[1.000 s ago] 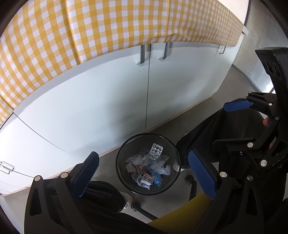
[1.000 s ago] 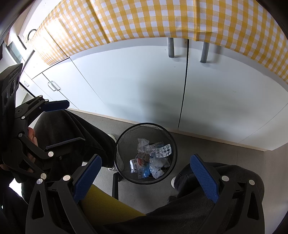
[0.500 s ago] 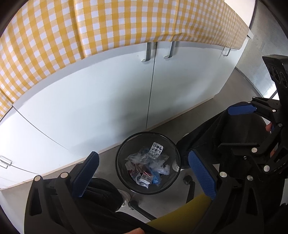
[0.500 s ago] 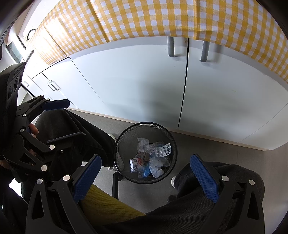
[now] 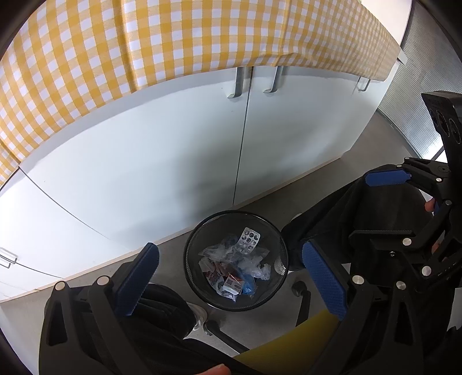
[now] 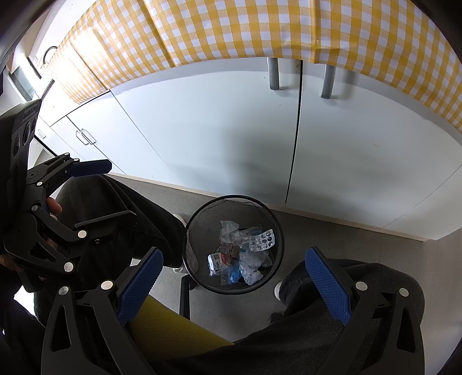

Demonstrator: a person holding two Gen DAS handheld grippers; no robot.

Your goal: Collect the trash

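Trash, a silver blister pack point(image 5: 247, 240) atop crumpled clear plastic wrappers point(image 6: 248, 261), lies in the round black wire-mesh wastebasket point(image 5: 202, 291) on the grey floor point(image 6: 332, 233). Above it, the left hand-held gripper point(image 5: 229, 285) and the right hand-held gripper point(image 6: 231, 285) both hang spread and empty. Beyond stand white cabinet doors point(image 5: 161, 161) under a yellow-and-white checked tablecloth point(image 6: 288, 26).

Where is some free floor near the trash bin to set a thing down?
Bare grey floor lies between the wire bin and the white cupboard doors, running off to the right. It is crowded on the near side: the person's legs, shoes and the chair base flank the bin. The bin holds wrappers and a blister pack.
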